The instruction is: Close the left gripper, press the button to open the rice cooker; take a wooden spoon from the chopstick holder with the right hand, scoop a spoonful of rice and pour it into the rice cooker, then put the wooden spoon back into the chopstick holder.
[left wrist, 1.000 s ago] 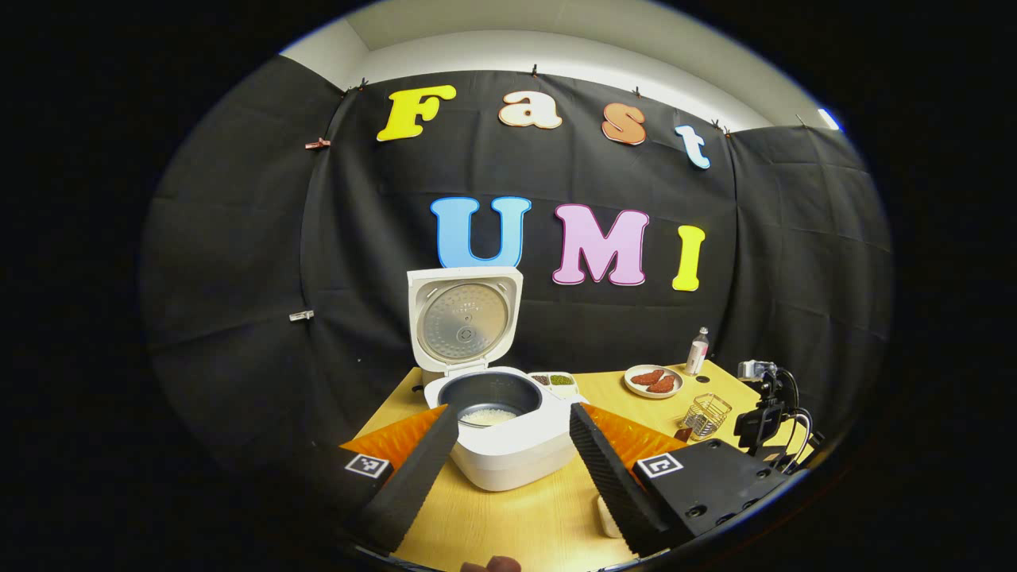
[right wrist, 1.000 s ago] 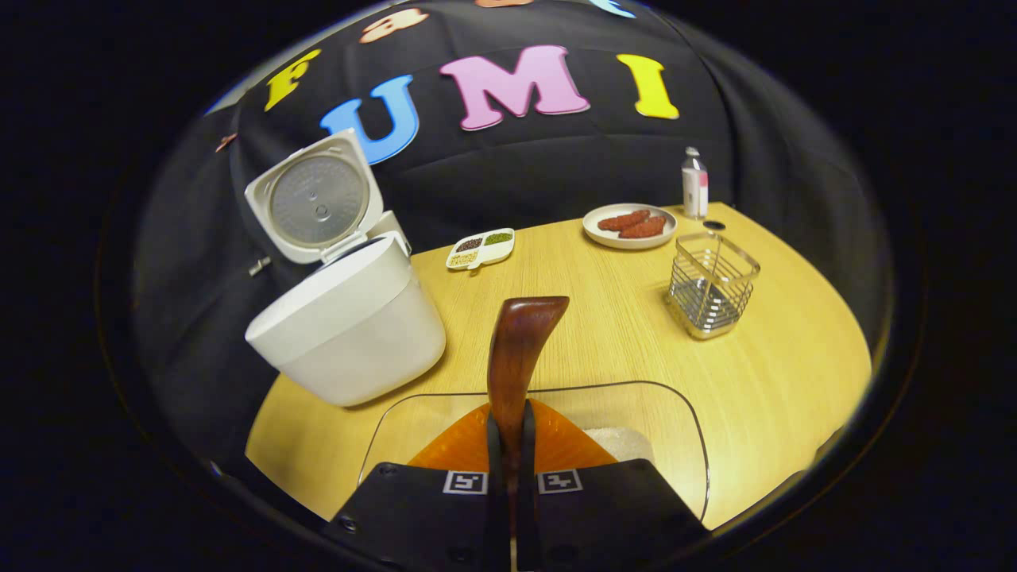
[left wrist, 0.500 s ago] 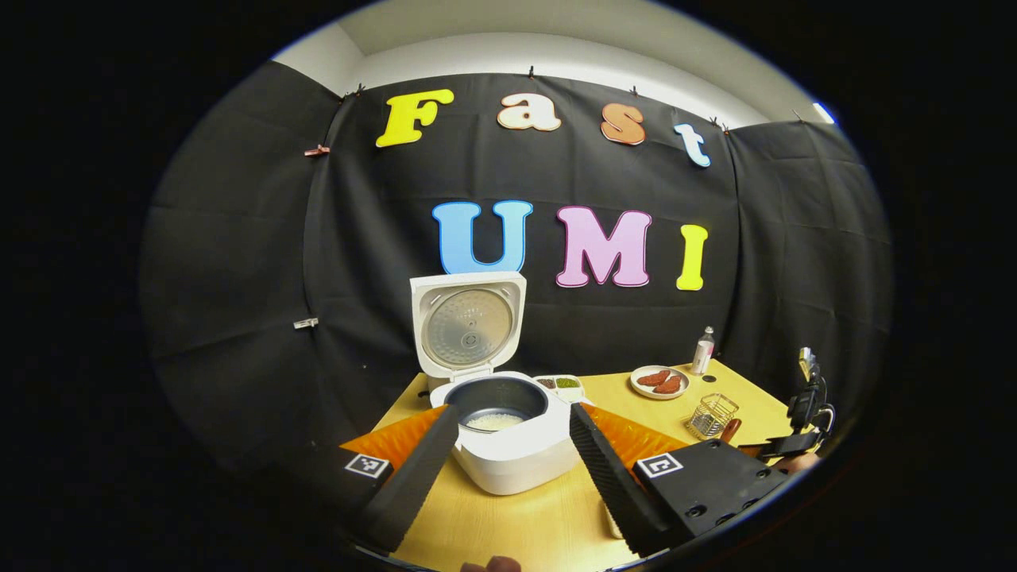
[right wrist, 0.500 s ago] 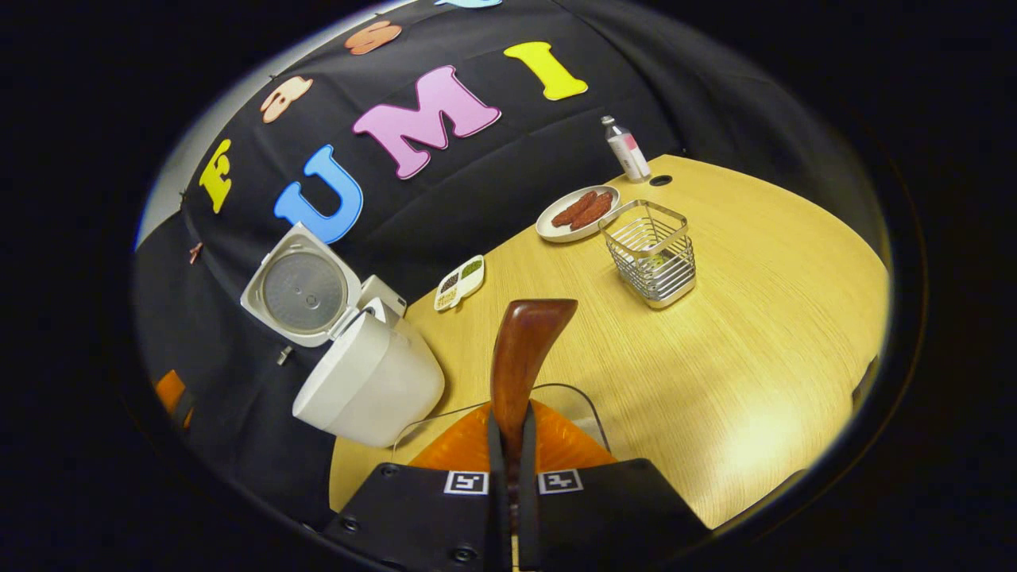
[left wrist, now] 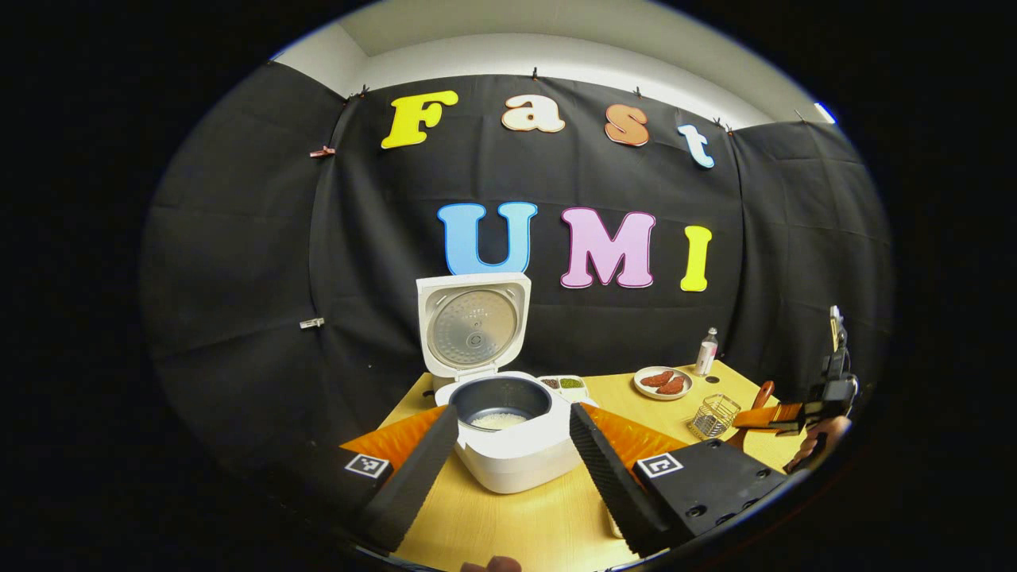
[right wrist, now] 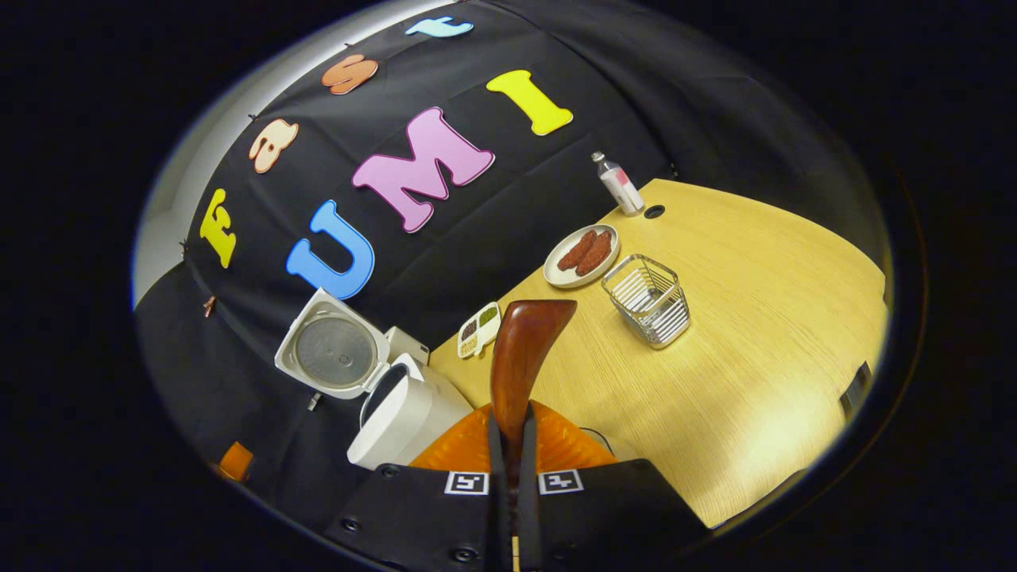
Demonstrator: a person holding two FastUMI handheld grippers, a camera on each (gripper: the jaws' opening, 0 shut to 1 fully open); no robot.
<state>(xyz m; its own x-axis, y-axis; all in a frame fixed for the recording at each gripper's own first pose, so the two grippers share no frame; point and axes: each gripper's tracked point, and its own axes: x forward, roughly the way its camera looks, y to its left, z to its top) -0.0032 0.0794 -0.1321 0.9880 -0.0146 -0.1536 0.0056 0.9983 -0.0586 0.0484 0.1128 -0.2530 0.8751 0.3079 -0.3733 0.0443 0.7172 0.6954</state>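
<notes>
In the right gripper view, the right gripper (right wrist: 508,445) pinches the handle of the wooden spoon (right wrist: 520,357) between both fingers. The long axis of the spoon runs straight forward from the fingers, with the bowl end at the far end, bent a little to the right. The chopstick holder (right wrist: 647,300) stands ahead and to the right of the spoon, apart from it. The rice cooker (right wrist: 397,405) is low on the left, lid open.

In the left gripper view, the left gripper (left wrist: 508,461) has its fingers spread, and the rice cooker (left wrist: 508,437) stands just ahead between them, with white rice (left wrist: 499,420) in its pot.

Compared with half a second ago, the right gripper is higher and more tilted: the cooker has slid lower and looks smaller, and the holder is closer to the spoon's tip.

The table (right wrist: 755,318) is light wood. On it, beyond the holder, are a plate (right wrist: 580,254) with brown pieces and a small bottle (right wrist: 620,184); a divided dish (right wrist: 478,329) lies near the cooker.
</notes>
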